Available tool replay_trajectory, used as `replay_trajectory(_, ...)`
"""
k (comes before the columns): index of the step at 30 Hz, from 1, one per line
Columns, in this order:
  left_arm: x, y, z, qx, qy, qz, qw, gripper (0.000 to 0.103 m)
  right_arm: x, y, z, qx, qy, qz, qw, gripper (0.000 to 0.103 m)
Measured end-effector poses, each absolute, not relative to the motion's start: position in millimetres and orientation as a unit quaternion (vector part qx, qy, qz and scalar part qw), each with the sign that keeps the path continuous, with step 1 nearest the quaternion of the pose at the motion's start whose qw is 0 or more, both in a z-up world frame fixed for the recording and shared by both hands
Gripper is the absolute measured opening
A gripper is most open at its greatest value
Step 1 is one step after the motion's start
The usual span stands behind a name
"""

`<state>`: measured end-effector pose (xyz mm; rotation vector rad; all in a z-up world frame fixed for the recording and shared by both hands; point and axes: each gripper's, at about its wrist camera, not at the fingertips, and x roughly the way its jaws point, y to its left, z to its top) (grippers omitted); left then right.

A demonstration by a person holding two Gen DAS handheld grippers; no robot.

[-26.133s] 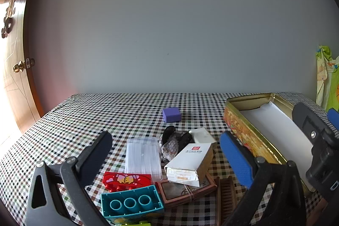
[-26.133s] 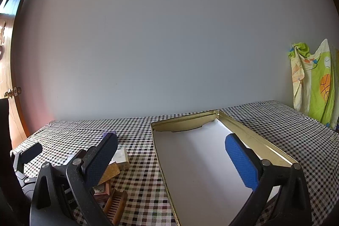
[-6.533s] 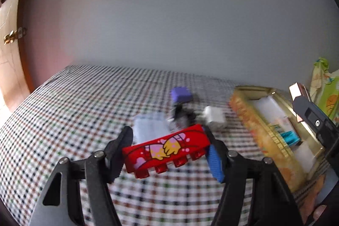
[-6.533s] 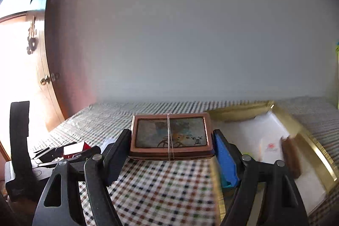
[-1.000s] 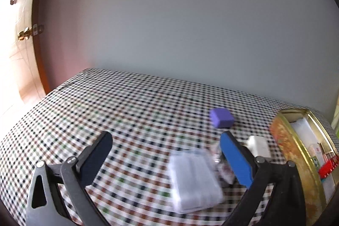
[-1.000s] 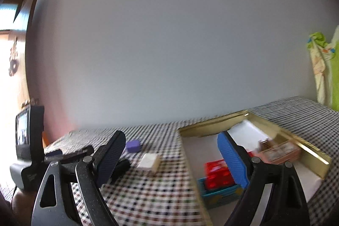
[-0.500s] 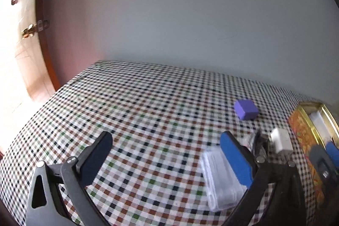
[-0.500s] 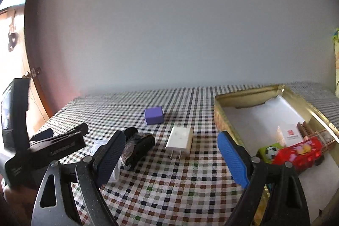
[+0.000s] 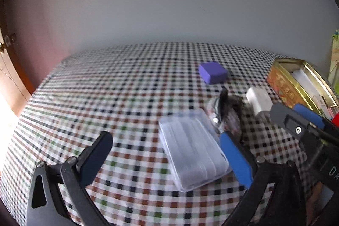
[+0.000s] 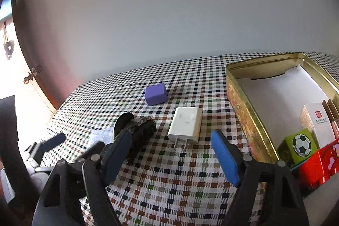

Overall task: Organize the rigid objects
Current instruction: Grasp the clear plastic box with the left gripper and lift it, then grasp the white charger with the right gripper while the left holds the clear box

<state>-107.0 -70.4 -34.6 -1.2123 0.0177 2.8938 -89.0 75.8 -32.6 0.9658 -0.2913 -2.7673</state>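
On the checked tablecloth (image 9: pixel 131 99), nearest the left wrist camera, the left gripper (image 9: pixel 169 154) is held with its jaws spread wide and nothing pressed by either pad. A clear, ribbed plastic case (image 9: pixel 193 149) is seen lying flat between its fingers, close against the blue right-hand pad; contact cannot be told through the blur. Just beyond the case, a dark clip-like bundle in glossy wrapping (image 9: pixel 226 108) is noted, its exact form unclear.

In the right wrist view, the right gripper (image 10: pixel 169 151) is seen partly open, its jaws closing, with only bare cloth between the pads. Nothing is gripped. Just beyond its fingertips a white rectangular plug adapter (image 10: pixel 186 124) is found lying flat, two metal prongs turned toward the camera. The dark bundle is recorded to its left, near the gripper's black pad, with the clear case partly hidden behind it.

Farther back, a small purple block (image 10: pixel 155 94) is seen standing alone on the cloth, apart from the adapter.

To the right, a gold-rimmed rectangular tin box with a white lining (image 10: pixel 239 99) is observed. At its near end are packed a green cube printed with a football (image 10: pixel 297 144), a red toy brick (image 10: pixel 317 168) touching it, and a white carton with a red mark (image 10: pixel 316 120) behind them. The far part of the lining is bare.

A plain grey wall (image 10: pixel 169 14) is seen behind the table, and a wooden door (image 10: pixel 25 86) at far left.
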Motion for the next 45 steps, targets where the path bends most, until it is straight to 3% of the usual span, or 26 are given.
replay_trajectory(3, -111.7, -69.7, -38.9, -0.402, -0.001, 0.916, 0.009, 0.103, -92.3, 77.0, -34.2, 0.335, -0.085, -0.934, 0.089, 0.072)
replay_trajectory(5, -115.8, -68.7, -42.9, -0.415, -0.003, 0.91, 0.013, 0.102, -93.0, 79.7, -35.3, 0.343, -0.08, -0.933, 0.075, 0.06)
replay_trajectory(7, -120.7, -66.4, -46.5, -0.426, 0.0, 0.904, 0.011, 0.102, -94.4, 82.1, -37.0, 0.348, -0.084, -0.931, 0.072, 0.054)
replay_trajectory(14, -135.8, -80.0, -58.4, -0.453, -0.034, 0.89, -0.03, 0.1, -99.6, 90.4, -38.9, 0.357, -0.084, -0.93, 0.041, 0.052)
replay_trajectory(20, -139.2, -83.5, -54.6, -0.442, -0.037, 0.895, -0.037, 0.081, -106.7, 93.6, -45.7, 0.378, -0.106, -0.919, 0.048, 0.053)
replay_trajectory(23, -135.6, -82.9, -53.3, -0.433, -0.039, 0.9, -0.033, 0.054, -106.3, 91.9, -44.8, 0.377, -0.106, -0.919, 0.043, 0.054)
replay_trajectory(31, -125.9, -98.0, -48.6, -0.41, -0.095, 0.907, -0.019, 0.054, -123.4, 71.5, -42.3, 0.377, -0.079, -0.922, 0.038, 0.054)
replay_trajectory(42, -108.5, -101.8, -37.7, -0.376, -0.086, 0.92, -0.062, 0.054, -159.8, 38.3, -54.2, 0.425, -0.013, -0.905, 0.025, 0.055)
replay_trajectory(45, -109.2, -97.5, -34.8, -0.375, -0.088, 0.92, -0.064, 0.054, -158.1, 45.5, -52.7, 0.422, -0.02, -0.906, 0.035, 0.049)
